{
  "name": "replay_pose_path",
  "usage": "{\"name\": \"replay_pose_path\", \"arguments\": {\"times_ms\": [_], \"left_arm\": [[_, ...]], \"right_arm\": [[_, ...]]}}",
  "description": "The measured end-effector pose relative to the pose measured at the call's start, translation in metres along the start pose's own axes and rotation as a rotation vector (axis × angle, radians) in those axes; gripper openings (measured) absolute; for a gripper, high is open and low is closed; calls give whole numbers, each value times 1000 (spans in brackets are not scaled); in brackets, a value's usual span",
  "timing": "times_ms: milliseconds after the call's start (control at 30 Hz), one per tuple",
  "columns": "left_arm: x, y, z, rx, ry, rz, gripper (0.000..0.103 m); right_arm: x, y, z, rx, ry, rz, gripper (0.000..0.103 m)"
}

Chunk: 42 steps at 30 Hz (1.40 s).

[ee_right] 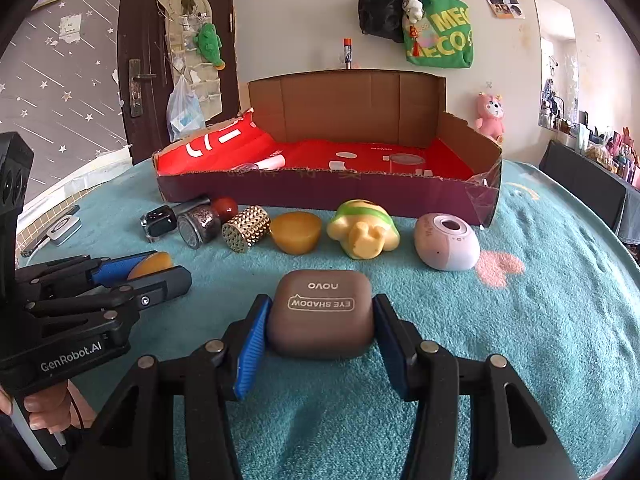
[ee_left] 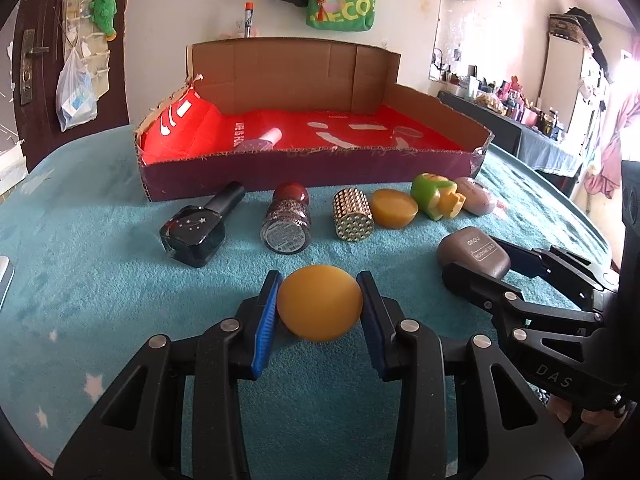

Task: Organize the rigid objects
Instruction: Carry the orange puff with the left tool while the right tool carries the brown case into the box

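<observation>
A: What has the left gripper [ee_left: 319, 307] got?

B: Its blue pads are clamped on both sides of an amber round piece [ee_left: 320, 307], which rests on the teal blanket [ee_left: 100, 280] near the camera.

A: And the right gripper [ee_right: 322, 322]?

B: Its jaws are closed on a brown eye shadow case [ee_right: 322, 320], one pad on the left edge and one on the right. The case lies flat on the blanket, with the printed lid up.

A: Where do the two stand to each other?

B: Side by side, the case to the right of the amber piece, both nearer than the row of other things.

A: What is in that row?

B: From left to right: a dark nail polish bottle [ee_left: 200, 234] on its side, a glitter bottle with a red cap [ee_left: 288, 220], a gold studded cylinder [ee_left: 353, 216], a second amber piece [ee_left: 394, 208], a green and yellow toy [ee_left: 436, 196] and a pale pink rounded case [ee_right: 446, 242].

A: And beyond them?

B: A cardboard tray [ee_left: 304, 170] lined in red, just past the row. A bottle with a pale pink cap [ee_left: 264, 142] lies in its left part; a clear round lid [ee_right: 406, 160] lies towards the right.
</observation>
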State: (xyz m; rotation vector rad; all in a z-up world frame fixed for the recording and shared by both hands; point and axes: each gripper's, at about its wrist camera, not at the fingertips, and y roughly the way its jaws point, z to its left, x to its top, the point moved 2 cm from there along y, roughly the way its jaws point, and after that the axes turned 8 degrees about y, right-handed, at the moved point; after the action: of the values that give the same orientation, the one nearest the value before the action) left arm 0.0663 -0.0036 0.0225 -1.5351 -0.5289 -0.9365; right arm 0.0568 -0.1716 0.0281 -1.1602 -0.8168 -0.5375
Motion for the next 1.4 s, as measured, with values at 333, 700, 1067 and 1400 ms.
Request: {"name": "replay_pose_path", "arguments": {"times_ms": [333, 700, 1067, 1400], "left_arm": [[3, -3, 2, -11, -5, -6, 36], [22, -15, 8, -21, 2, -52, 36], [75, 1, 16, -99, 21, -60, 36], [120, 51, 22, -199, 126, 17, 36]], "right_arm": [[4, -5, 0, 4, -1, -11, 54], [18, -9, -1, 15, 1, -41, 54], [73, 2, -4, 42, -24, -71, 54], [122, 47, -11, 101, -120, 4, 54]]}}
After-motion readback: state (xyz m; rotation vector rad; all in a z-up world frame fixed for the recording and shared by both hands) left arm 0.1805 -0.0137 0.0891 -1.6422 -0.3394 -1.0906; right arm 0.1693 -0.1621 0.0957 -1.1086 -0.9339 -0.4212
